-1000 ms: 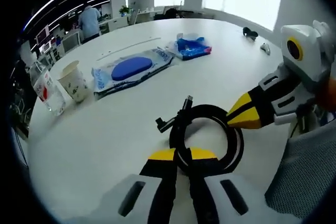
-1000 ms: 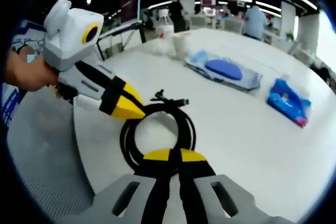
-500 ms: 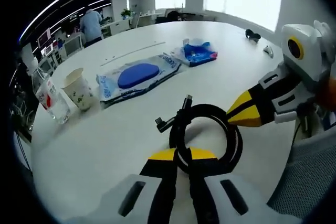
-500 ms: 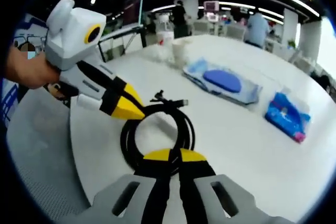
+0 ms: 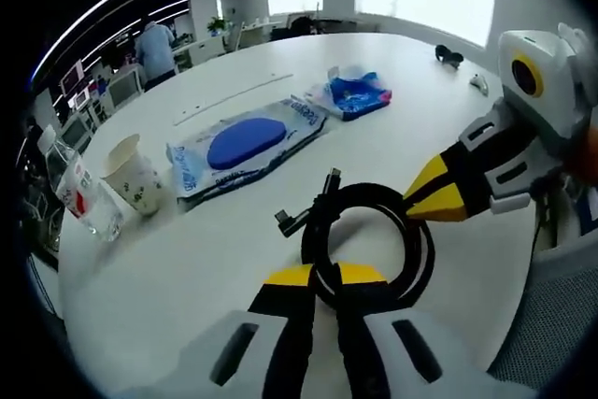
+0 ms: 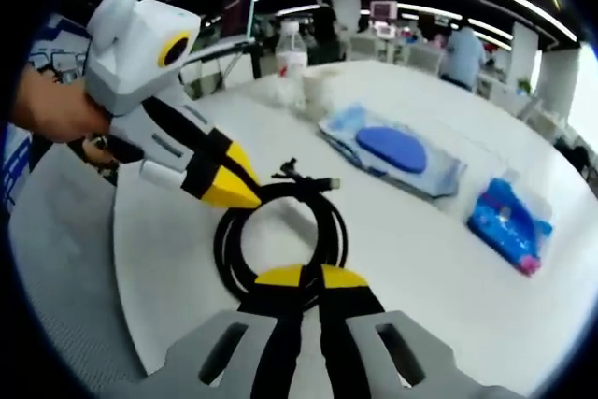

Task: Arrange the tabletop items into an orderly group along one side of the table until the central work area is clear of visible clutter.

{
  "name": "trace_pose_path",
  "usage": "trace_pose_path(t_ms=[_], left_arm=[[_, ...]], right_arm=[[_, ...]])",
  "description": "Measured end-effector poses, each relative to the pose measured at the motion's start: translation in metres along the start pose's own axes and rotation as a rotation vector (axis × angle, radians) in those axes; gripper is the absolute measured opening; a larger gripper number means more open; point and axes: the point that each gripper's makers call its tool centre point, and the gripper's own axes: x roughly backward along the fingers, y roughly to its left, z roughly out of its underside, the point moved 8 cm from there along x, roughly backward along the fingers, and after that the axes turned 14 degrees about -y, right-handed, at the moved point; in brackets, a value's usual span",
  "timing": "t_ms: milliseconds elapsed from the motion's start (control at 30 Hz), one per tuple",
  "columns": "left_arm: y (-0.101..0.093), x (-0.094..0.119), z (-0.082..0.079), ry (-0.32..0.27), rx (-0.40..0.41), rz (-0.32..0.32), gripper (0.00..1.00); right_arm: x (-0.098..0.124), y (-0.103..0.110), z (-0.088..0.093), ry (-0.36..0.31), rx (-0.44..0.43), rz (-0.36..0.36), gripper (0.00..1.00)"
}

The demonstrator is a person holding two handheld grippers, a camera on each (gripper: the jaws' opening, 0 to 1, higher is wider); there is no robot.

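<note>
Left gripper view puts your left gripper (image 5: pixel 324 276) at the near side of the coiled black cable (image 5: pixel 369 245), its yellow-tipped jaws closed narrow with the loop pinched between them, so you carry one side of the coil. Your right gripper (image 5: pixel 432 201) comes in from the right, its yellow tips closed onto the far side of the same ring; from the right gripper view the match is plain, with your right gripper (image 6: pixel 302 277) clamped on the cable (image 6: pixel 280 235) at the bottom and your left gripper (image 6: pixel 229 195) biting the rim opposite. Holding the coil at two opposed points looks deliberate: it keeps the loops stacked instead of springing apart, and the loose plug ends (image 5: pixel 308 207) stick out toward the table's middle where they cannot snag your jaws. Whether the coil rests on the white table (image 5: pixel 187 259) or hangs just above it, I cannot tell. Farther out lie a flat wipes packet (image 5: pixel 245 140) with a blue oval, and beyond it a smaller blue packet (image 5: pixel 357 92); off to the left near the edge stand a paper cup (image 5: pixel 134 174) and a clear bottle (image 5: pixel 84 201), close together. That cup-and-bottle corner already reads as a group, so it seems the likely side for the cable.
</note>
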Motion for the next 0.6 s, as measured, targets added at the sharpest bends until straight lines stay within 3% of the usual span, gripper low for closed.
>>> trace_pose_path(t_ms=[300, 333, 433, 500, 600], left_arm=[[0.004, -0.016, -0.002, 0.021, -0.018, 0.015, 0.06], [0.005, -0.017, -0.002, 0.022, -0.025, 0.017, 0.05], [0.008, -0.023, -0.002, 0.035, -0.047, 0.022, 0.05], [0.009, -0.024, -0.004, 0.027, -0.040, 0.017, 0.04], [0.012, -0.026, -0.003, 0.023, -0.016, 0.011, 0.04]], right_arm=[[-0.006, -0.010, 0.006, 0.013, 0.002, 0.015, 0.00], [-0.005, -0.013, 0.007, 0.019, 0.037, 0.018, 0.00], [-0.010, -0.012, 0.010, 0.032, 0.022, -0.013, 0.00], [-0.011, -0.013, 0.011, 0.032, 0.075, -0.012, 0.00], [-0.012, -0.015, 0.012, 0.023, 0.018, 0.009, 0.00]])
